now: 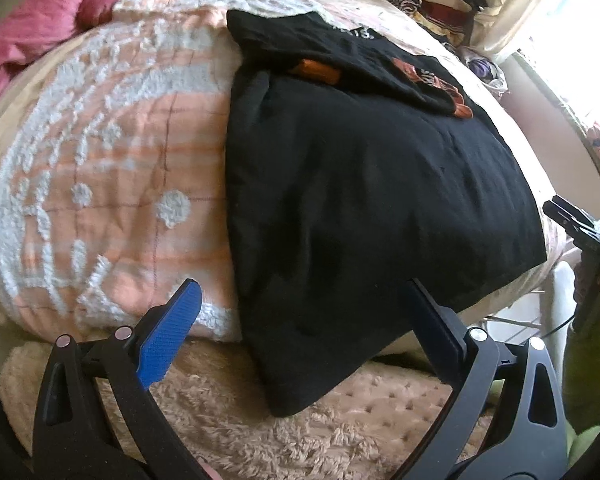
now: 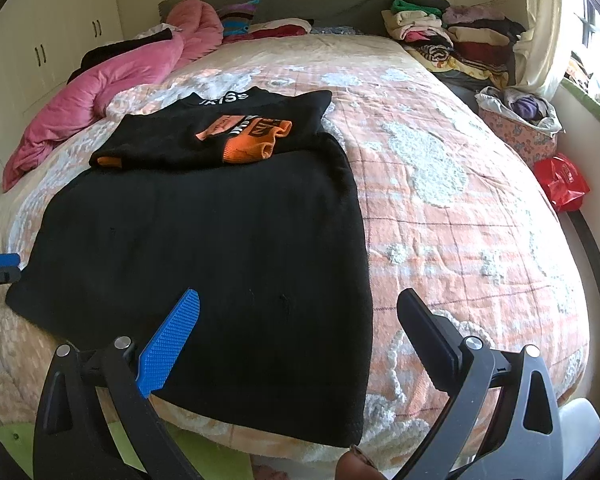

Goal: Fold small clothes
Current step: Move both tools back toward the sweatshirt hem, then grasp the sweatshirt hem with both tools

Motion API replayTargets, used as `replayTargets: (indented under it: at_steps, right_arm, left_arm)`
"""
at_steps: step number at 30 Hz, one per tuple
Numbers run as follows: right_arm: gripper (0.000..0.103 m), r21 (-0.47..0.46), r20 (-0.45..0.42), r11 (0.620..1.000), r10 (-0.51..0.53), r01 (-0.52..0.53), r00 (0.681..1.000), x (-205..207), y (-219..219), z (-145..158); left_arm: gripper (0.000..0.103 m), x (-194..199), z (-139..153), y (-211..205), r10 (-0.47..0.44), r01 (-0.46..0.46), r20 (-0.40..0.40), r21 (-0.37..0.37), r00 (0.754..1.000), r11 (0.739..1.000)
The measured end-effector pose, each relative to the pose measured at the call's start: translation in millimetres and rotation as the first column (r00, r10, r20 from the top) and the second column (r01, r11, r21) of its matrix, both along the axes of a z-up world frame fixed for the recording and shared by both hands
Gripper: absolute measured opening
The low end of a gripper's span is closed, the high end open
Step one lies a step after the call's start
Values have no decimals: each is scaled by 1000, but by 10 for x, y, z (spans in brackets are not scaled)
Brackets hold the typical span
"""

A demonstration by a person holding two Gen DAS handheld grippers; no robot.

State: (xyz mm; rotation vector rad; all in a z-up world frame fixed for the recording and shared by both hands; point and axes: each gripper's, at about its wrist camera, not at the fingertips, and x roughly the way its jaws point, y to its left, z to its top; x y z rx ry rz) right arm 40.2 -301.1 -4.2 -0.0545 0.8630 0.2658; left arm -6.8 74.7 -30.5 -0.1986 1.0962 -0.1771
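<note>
Both grippers (image 1: 300,304) (image 2: 298,312) gape — sweater (image 2: 204,264) flat.

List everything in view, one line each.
sweater: 1, black, orange cuffs, flat on bed's near half, sleeves folded over chest
bedspread: 1, peach with white tufts, covering bed
quilt: 1, pink, bunched far left
clothes pile: 1, mixed colours, far right corner
basket: 1, pink patterned, right of bed
bag: 1, red, right of bed
wardrobe: 1, cream, left wall
left gripper: open, at sweater's hem
right gripper: open, over sweater's hem
</note>
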Motion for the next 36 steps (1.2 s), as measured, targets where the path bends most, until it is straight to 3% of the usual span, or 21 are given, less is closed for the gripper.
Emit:
replayTargets:
  at_steps: [11, 15, 23, 24, 25, 26, 33, 36]
  right_arm:
    - [99, 8, -26, 1000, -2, 2, 1000, -72, -102, -43]
    - [99, 7, -62, 1000, 13, -12, 998, -106, -135, -95]
    - [97, 103, -145, 994, 61, -46, 988, -205, -262, -195]
    - [85, 106, -153, 993, 63, -47, 986, -210, -264, -212]
    - [65, 103, -159, 994, 62, -46, 985, -212, -264, -224]
    - [61, 103, -171, 994, 62, -45, 983, -207, -269, -248]
    - [56, 63, -226, 997, 57, -44, 972, -228, -291, -461]
    - [15, 80, -206, 995, 69, -53, 976, -265, -276, -421]
  left_arm:
    - [67, 16, -190, 16, -11, 6, -59, -83, 998, 997]
    - [64, 3, -219, 11, -13, 7, -58, -90, 998, 996]
    - [58, -10, -240, 42, -13, 8, -62, -82, 998, 997]
    - [58, -8, -240, 42, -14, 9, -61, -78, 998, 997]
    - [58, -8, -248, 33, -14, 10, -61, -70, 998, 997]
    - [58, -6, -254, 24, -16, 12, -62, -63, 998, 998]
    - [59, 8, -270, 12, -11, 7, -63, -58, 998, 998]
    - [59, 18, -271, -1, -11, 8, -63, -58, 998, 998]
